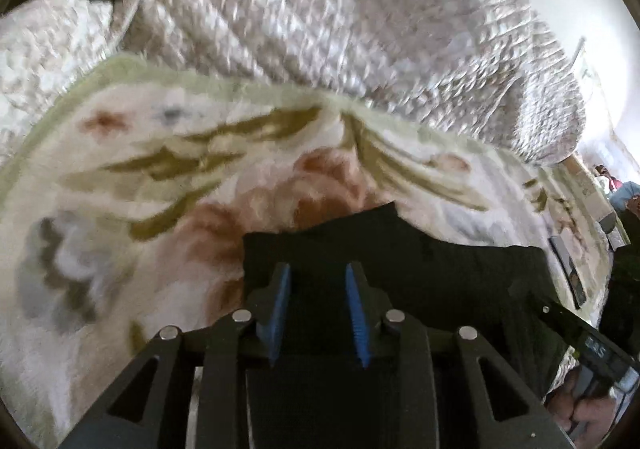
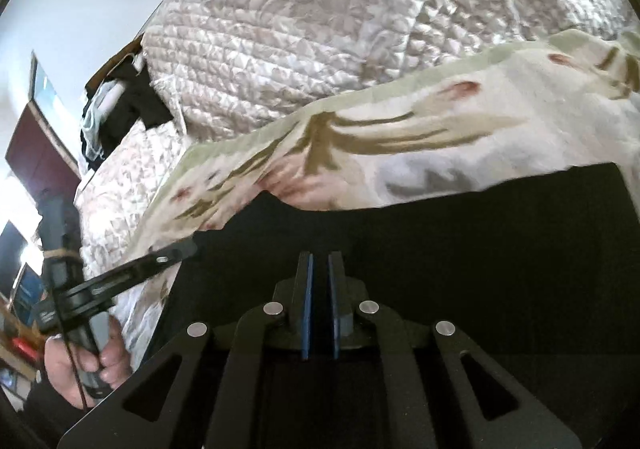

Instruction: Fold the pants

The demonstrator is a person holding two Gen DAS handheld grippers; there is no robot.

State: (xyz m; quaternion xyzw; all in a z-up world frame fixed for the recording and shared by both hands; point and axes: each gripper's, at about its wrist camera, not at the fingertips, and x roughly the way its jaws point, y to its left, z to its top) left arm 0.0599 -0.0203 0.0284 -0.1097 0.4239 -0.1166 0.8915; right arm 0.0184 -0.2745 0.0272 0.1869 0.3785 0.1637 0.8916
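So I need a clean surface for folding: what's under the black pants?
The black pants lie on a floral blanket, which shows past their far edge, with a quilted cover beyond. Whatever is directly beneath the pants is covered.

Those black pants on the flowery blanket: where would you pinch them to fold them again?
Probably at a far corner of the black pants, sliding one finger under the edge from the floral blanket side. They lie flat, and only edges offer something to pinch.
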